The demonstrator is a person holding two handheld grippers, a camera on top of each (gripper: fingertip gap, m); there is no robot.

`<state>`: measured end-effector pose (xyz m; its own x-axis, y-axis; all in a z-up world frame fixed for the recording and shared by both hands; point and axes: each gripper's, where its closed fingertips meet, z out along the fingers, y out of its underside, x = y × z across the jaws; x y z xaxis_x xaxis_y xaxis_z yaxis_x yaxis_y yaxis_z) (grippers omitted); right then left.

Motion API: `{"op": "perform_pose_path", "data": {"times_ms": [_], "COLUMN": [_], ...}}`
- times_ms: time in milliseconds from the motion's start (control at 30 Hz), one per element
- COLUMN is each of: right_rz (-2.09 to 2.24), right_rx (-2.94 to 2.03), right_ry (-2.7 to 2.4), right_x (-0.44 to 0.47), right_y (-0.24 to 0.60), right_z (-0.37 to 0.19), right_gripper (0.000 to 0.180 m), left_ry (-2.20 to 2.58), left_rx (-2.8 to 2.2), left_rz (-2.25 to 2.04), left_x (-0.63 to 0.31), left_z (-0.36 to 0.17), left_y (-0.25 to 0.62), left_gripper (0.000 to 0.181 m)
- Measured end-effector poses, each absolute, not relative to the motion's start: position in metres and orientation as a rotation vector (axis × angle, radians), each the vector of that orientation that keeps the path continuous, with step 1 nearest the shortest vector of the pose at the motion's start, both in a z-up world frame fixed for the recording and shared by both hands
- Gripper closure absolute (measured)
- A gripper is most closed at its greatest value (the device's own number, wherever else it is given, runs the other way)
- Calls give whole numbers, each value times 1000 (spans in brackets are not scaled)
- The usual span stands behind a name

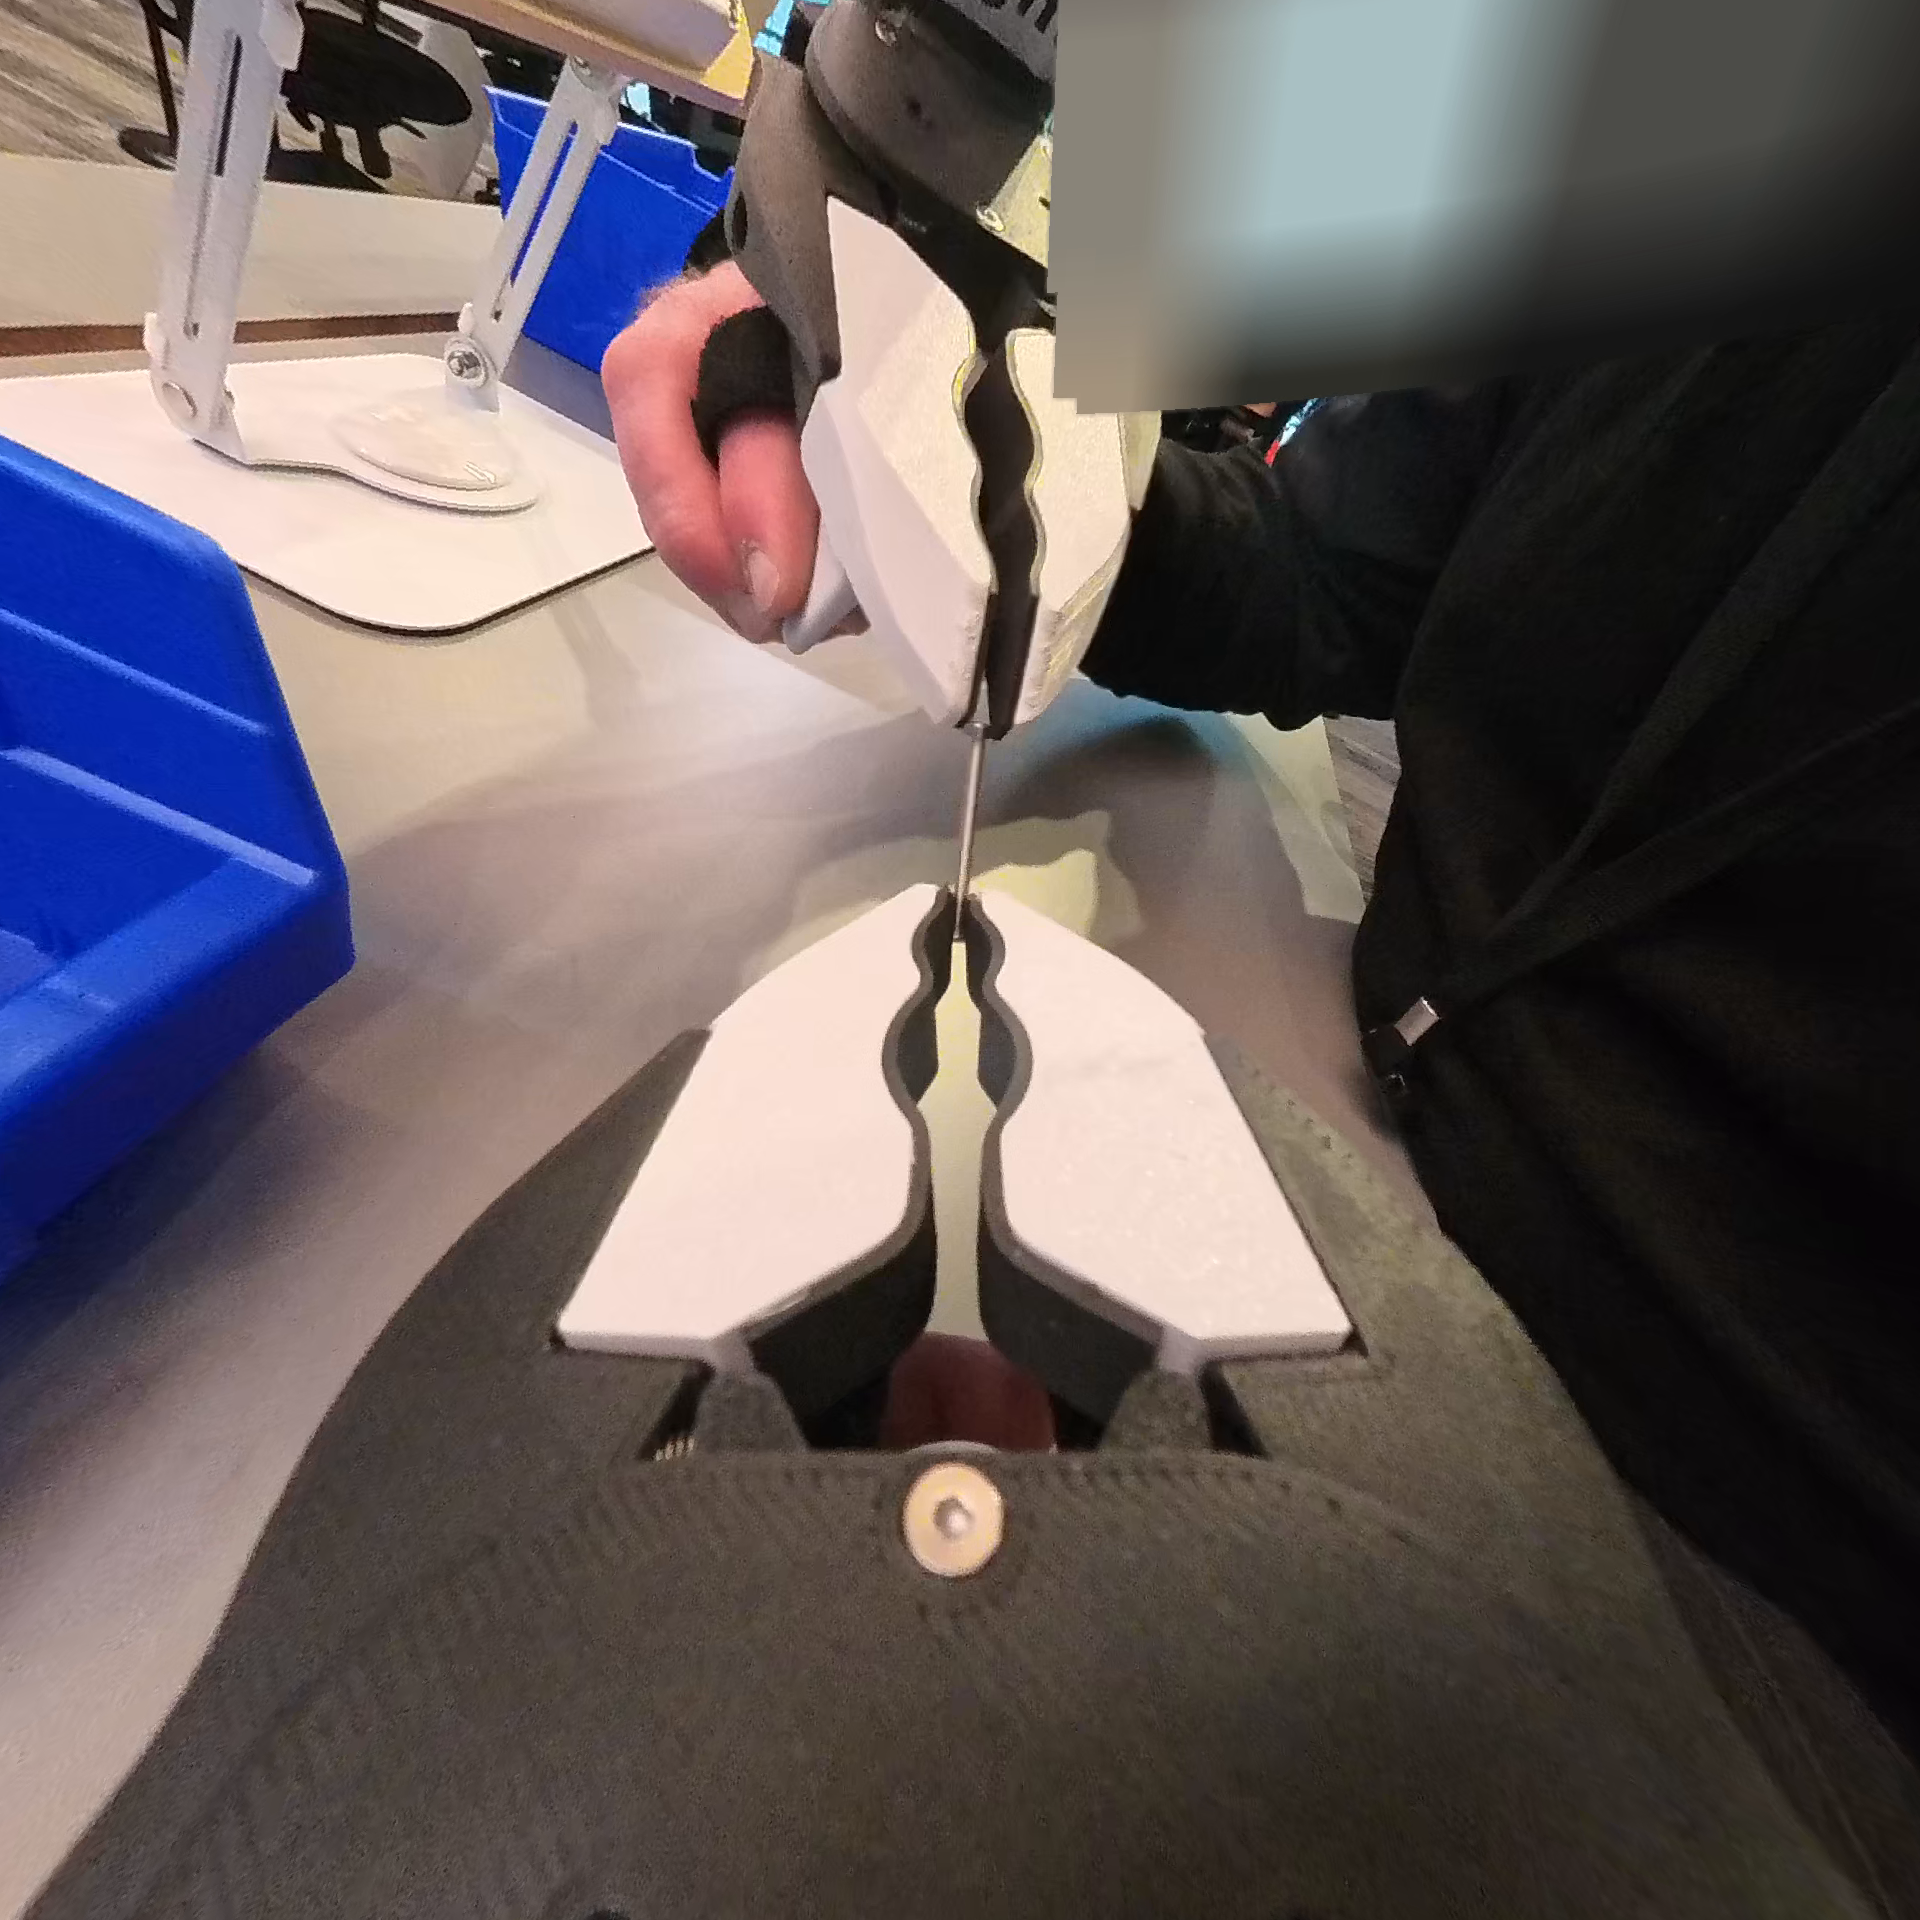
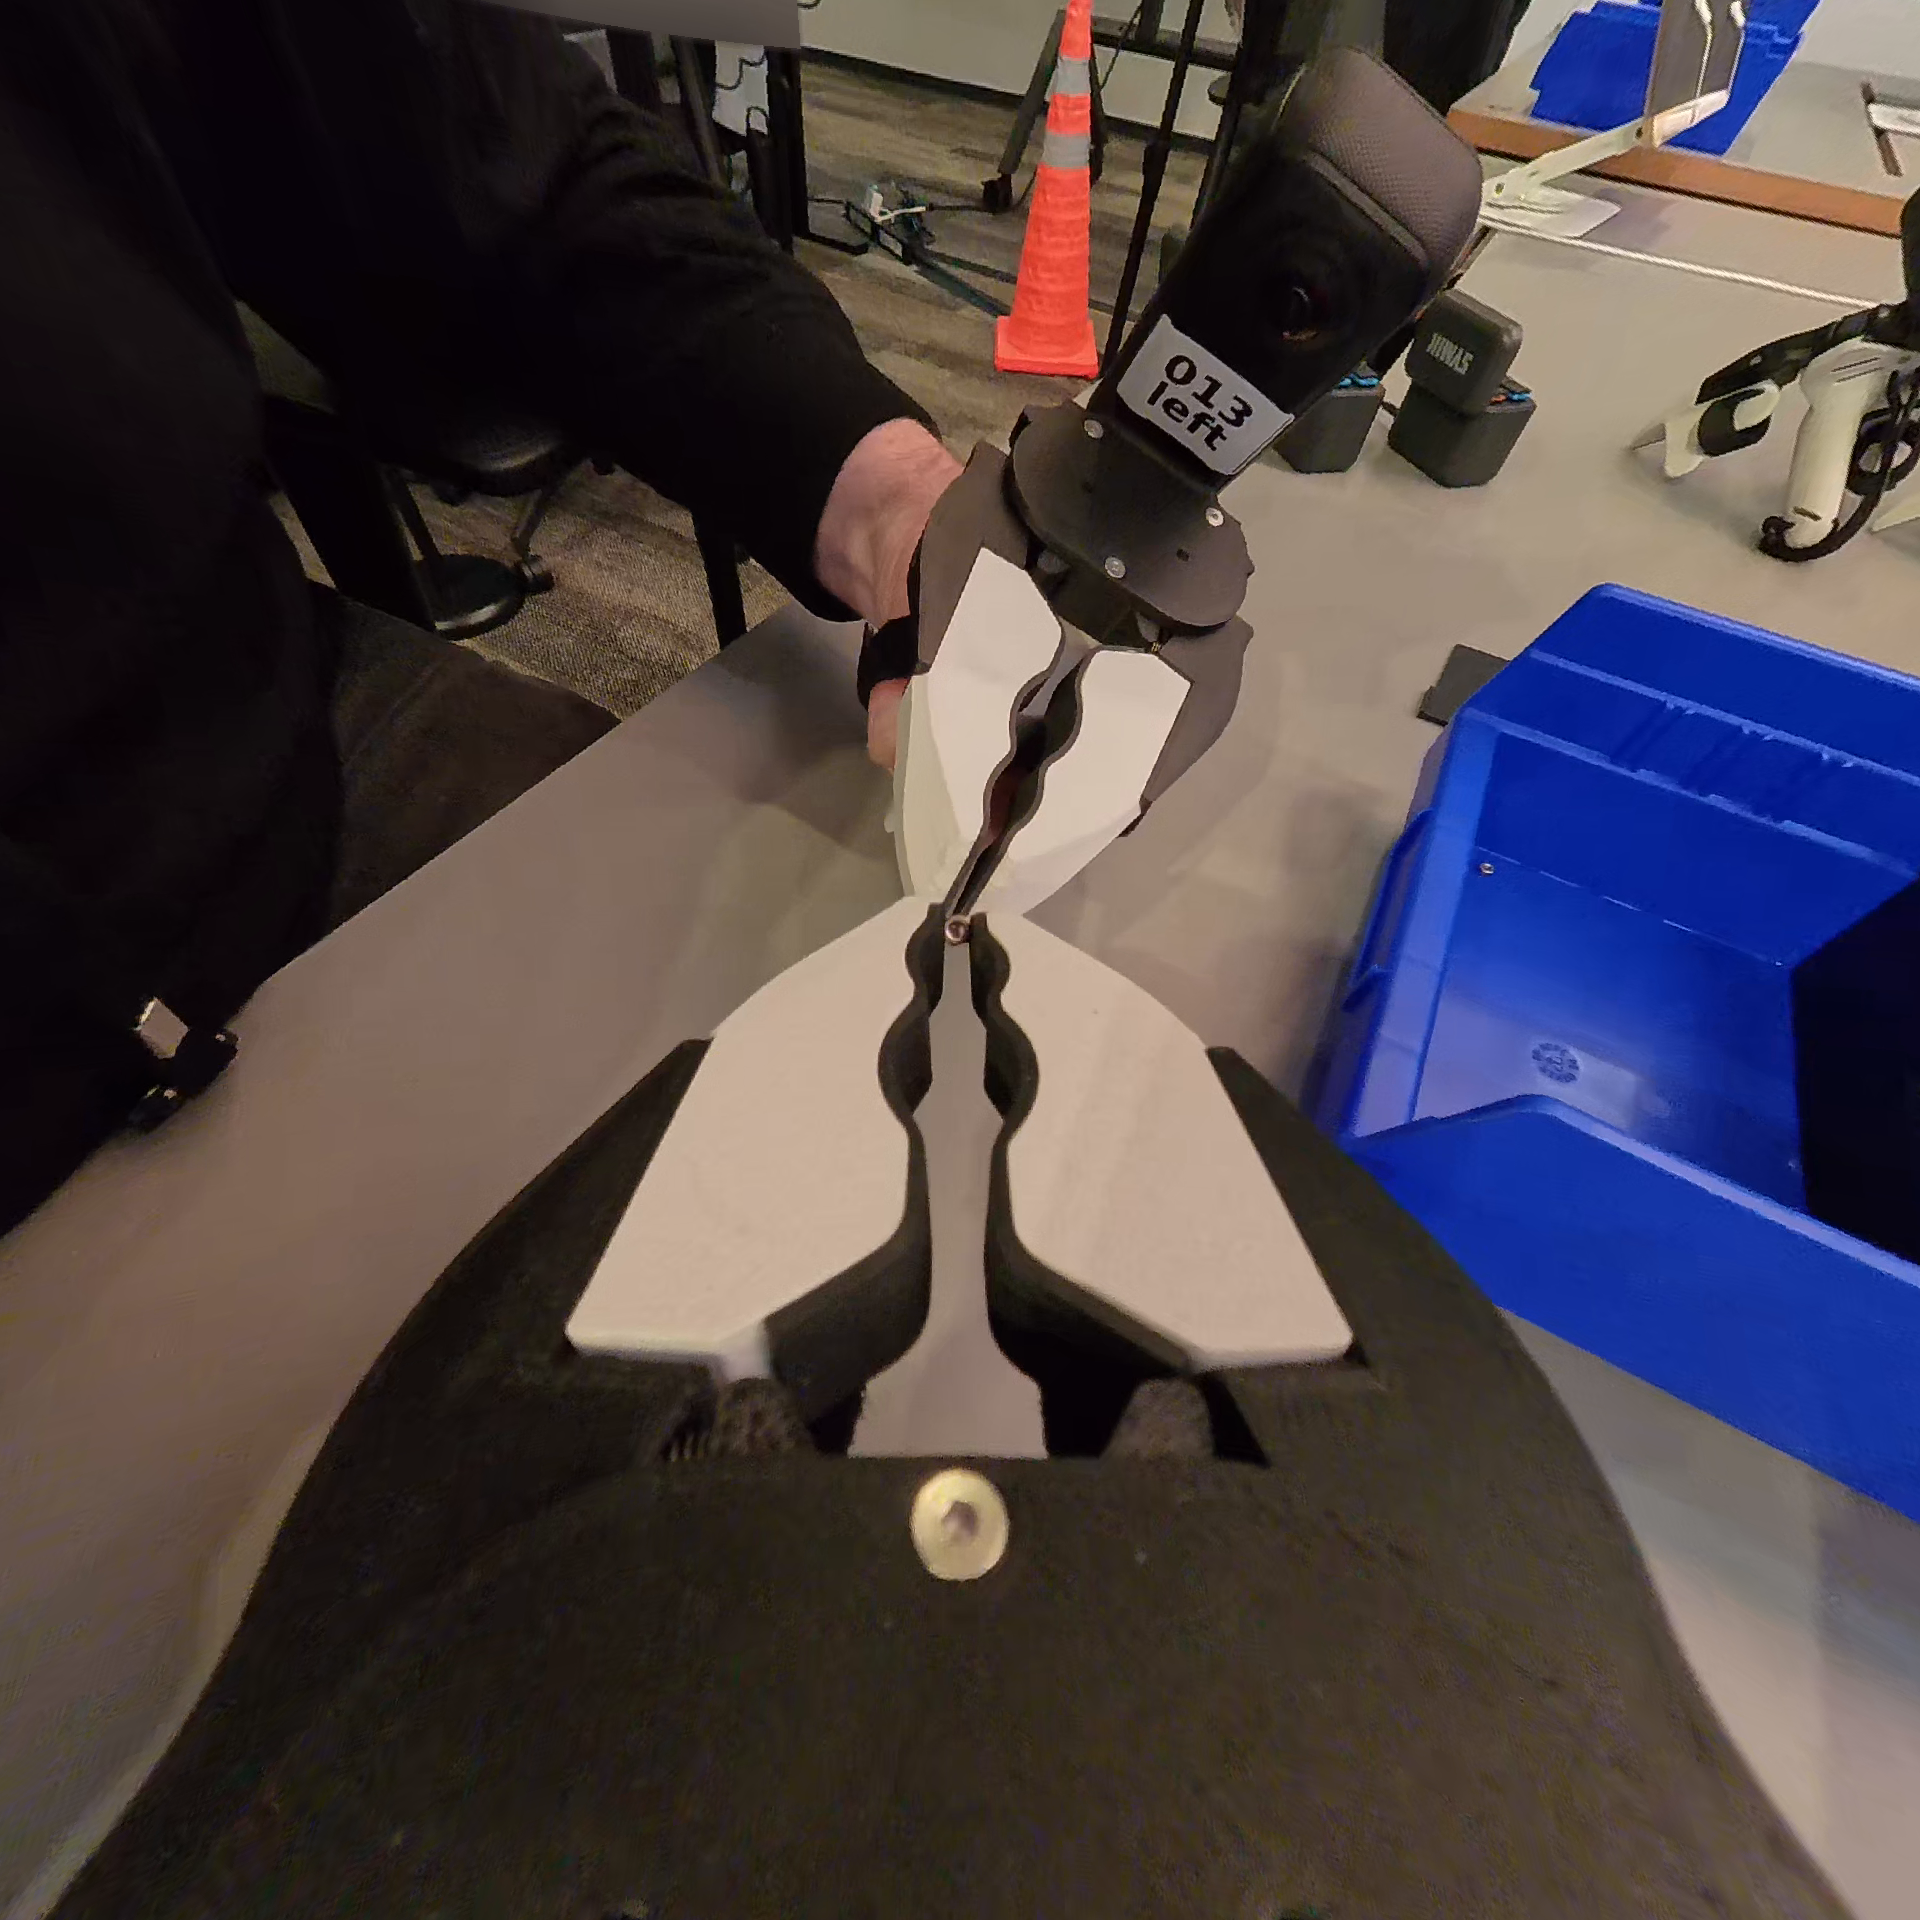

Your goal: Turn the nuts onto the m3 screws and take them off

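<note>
In the left wrist view a thin m3 screw (image 1: 968,816) spans the gap between the two grippers above the grey table (image 1: 582,852). My right gripper (image 1: 982,717) comes down from above and is shut on the screw's upper end. My left gripper (image 1: 956,916) is shut at the screw's lower end on a small nut (image 1: 954,928), which is mostly hidden between the fingertips. In the right wrist view my right gripper (image 2: 956,927) meets the left gripper (image 2: 964,894) tip to tip. A small metal ring (image 2: 956,929) shows end-on between the right fingertips.
A blue bin (image 1: 156,831) stands left of my left gripper and shows right of my right gripper (image 2: 1662,935). A white stand (image 1: 312,416) is behind it. A person in black (image 1: 1662,935) is close on the right. An orange cone (image 2: 1055,229) stands on the floor. Less than 4 cm separates the two grippers' tips.
</note>
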<state>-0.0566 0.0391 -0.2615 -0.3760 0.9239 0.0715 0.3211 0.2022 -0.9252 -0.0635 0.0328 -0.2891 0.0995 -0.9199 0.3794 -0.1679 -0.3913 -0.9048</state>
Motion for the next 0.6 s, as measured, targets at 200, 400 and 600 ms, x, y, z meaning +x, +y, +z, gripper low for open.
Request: {"op": "perform_pose_path", "data": {"times_ms": [200,400,600], "right_rz": [1193,1206,1208], "right_rx": [-1154,-1137,-1142], "right_ry": [-1801,-1756,-1695], "right_x": [-56,-56,-55], "right_y": [38,38,40], "right_z": [-260,-256,-251], "right_gripper": [175,175,175], "left_ry": [1076,1057,1026], "left_rx": [-1661,-1646,-1616], "left_rz": [-1351,-1357,-1322], "left_x": [-64,-63,-63], "left_z": [-286,-283,-278], "left_y": [33,34,37], "left_gripper": [179,180,180]}}
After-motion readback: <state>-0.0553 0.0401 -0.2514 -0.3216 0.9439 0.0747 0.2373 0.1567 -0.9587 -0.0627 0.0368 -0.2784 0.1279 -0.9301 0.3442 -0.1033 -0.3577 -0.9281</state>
